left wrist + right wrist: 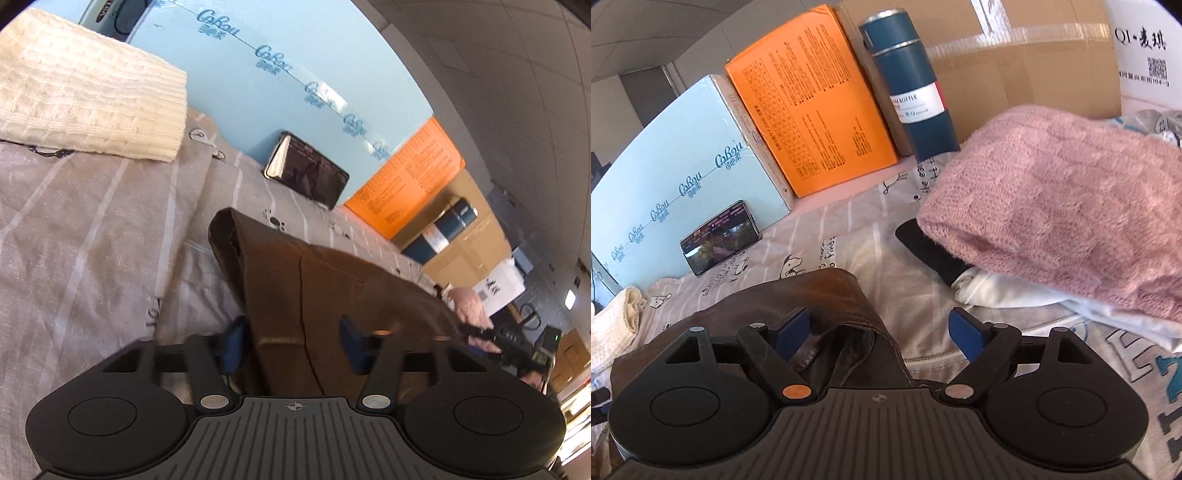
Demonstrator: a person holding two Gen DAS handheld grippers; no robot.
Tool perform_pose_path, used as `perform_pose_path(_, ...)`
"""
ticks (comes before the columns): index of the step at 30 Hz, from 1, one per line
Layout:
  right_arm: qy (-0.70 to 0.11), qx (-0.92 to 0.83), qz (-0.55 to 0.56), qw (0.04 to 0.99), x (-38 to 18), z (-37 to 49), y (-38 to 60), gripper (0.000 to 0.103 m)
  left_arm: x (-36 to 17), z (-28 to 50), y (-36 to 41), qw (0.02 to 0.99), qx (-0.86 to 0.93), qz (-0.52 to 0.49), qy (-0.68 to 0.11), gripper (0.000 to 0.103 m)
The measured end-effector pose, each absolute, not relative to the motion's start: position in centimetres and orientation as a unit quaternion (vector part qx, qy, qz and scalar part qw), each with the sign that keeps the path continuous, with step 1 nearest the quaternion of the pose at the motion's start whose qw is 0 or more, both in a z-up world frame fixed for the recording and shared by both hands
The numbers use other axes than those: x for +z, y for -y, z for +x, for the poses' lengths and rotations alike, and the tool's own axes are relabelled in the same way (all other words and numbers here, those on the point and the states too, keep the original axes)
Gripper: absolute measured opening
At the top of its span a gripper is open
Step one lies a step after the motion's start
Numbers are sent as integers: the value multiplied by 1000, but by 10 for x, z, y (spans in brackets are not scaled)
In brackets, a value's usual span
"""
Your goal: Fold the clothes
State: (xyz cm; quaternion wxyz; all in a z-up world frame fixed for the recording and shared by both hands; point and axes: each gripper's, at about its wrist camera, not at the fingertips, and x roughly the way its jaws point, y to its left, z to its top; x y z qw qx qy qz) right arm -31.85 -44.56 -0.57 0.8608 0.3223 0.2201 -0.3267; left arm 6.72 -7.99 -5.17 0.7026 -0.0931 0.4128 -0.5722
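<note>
A brown leather-like garment (332,288) lies folded on the striped grey bedsheet (92,229), one corner pointing away from me. My left gripper (293,343) straddles its near end. The blue pads stand apart, the left one beside the garment's edge and the right one over its top, and neither visibly squeezes it. In the right wrist view the same garment (812,295) shows an open hem below my right gripper (879,332). Its jaws are wide open, the left pad over the garment and the right pad over the sheet.
A folded cream knit (85,92) lies at far left. A pink knit (1052,206) rests on white (997,291) and black (931,247) clothes at right. A phone (720,236) leans on a light-blue box (683,147), beside an orange box (812,99), a blue bottle (912,85) and a cardboard box (1015,55).
</note>
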Motion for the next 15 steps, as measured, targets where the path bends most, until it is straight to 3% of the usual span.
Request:
perform_pose_path(2, -227, -316, 336, 858, -14, -312, 447, 75, -53, 53, 80, 704, -582, -69, -402, 11)
perform_pose_path(4, -237, -310, 334, 858, -21, -306, 445, 49, -47, 40, 76, 712, -590, -57, -376, 8)
perform_pose_path(7, -241, -306, 305, 869, -17, -298, 434, 20, -34, 30, 70, 730, -594, -54, -333, 6)
perform_pose_path(12, -218, -296, 279, 887, 3, -285, 420, 10, -11, 43, 69, 762, -579, -51, -284, 6)
perform_pose_path(15, -206, -290, 265, 896, 16, -272, 416, 9, 3, 54, 74, 781, -568, -45, -255, 5)
